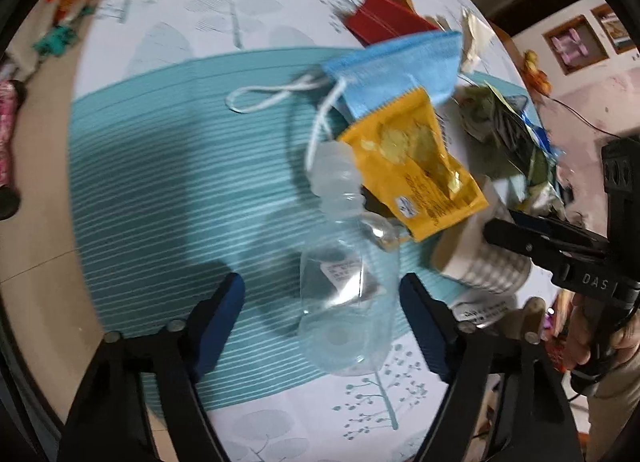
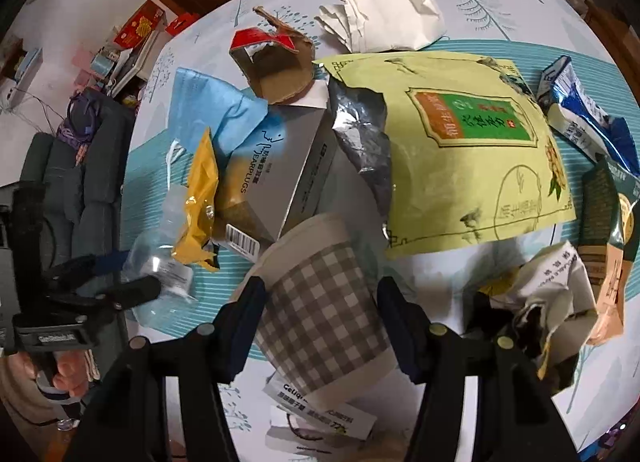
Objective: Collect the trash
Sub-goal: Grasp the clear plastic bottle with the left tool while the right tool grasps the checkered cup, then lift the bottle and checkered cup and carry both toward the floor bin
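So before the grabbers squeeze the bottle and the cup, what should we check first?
1. Left gripper open: ok.
2. Clear bottle between its fingers: ok.
3. Yellow wrapper lying over the bottle's neck, may drag along: not ok.
4. Right gripper open: ok.
5. Checked paper cup between its fingers: ok.
6. Pads touching bottle or cup already: cannot tell.

We see the left wrist view look down close along its fingers (image 1: 224, 318) at the bench (image 1: 160, 190). The right wrist view also looks down close between its fingers (image 2: 244, 326). Both share the clear bottle (image 1: 344, 302) (image 2: 160, 258), yellow wrapper (image 1: 416, 166) (image 2: 200, 202) and checked cup (image 1: 488, 266) (image 2: 324, 302).
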Available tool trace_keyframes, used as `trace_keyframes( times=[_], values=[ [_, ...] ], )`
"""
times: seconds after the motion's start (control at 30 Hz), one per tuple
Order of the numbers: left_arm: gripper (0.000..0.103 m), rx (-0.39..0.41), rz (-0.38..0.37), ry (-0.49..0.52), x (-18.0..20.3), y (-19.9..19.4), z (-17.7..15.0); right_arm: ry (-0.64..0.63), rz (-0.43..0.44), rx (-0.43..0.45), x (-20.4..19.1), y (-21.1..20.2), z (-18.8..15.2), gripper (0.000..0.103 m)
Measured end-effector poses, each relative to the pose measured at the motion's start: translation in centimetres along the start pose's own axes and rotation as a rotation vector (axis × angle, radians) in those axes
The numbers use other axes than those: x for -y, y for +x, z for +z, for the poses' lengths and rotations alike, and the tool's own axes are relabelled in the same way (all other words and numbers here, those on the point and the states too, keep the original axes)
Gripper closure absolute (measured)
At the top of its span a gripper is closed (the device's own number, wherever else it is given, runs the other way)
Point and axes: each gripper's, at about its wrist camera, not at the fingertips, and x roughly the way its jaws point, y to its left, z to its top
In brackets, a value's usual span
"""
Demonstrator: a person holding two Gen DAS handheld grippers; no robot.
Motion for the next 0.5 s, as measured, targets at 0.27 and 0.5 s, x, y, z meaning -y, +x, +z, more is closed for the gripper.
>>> trace_keyframes(
  times=[0.27,0.5],
  values=[
    [0.067,-0.005,-0.024,0.045,2.7,0.3,-0.6,0.010,0.009,0.055,0.2,-2.2,-2.6,0.103],
    [0.079,0.015,0.003,0.063,5.0,0.0,-1.9,0.066,0.027,0.016,-0.4,-2.6,-4.4,0.103]
  ],
)
